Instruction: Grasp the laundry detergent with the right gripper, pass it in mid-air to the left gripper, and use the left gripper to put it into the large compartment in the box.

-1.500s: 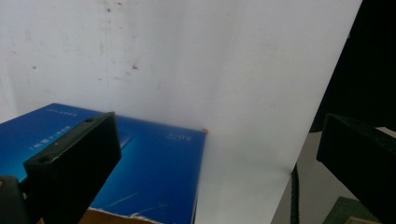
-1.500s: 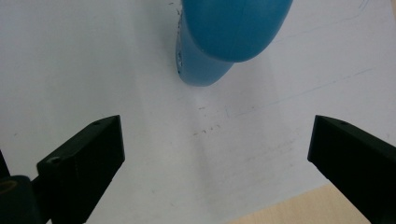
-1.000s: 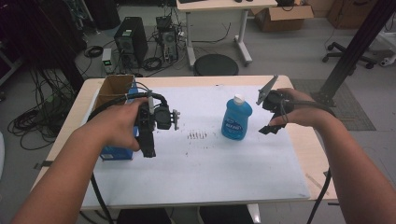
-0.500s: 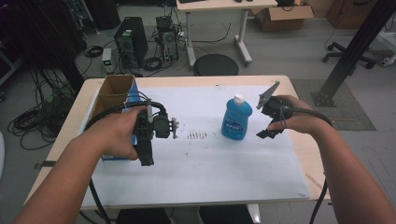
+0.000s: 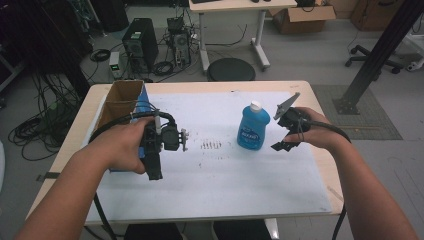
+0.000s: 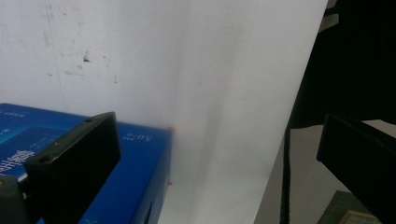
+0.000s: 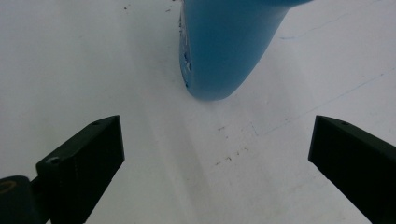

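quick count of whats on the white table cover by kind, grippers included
blue bottle: 1
blue box: 1
grippers: 2, left gripper and right gripper, both open
total: 4

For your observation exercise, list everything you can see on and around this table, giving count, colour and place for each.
bottle: one, blue with white cap, upright right of table centre
box: one, blue with brown open flaps, left table edge
white sheet: one, covers the tabletop
table: one, light wood
computer tower: one, black, floor behind
stool: one, black, round, floor behind
left gripper: one, black, jaws open, beside the box
right gripper: one, black, jaws open, right of the bottle
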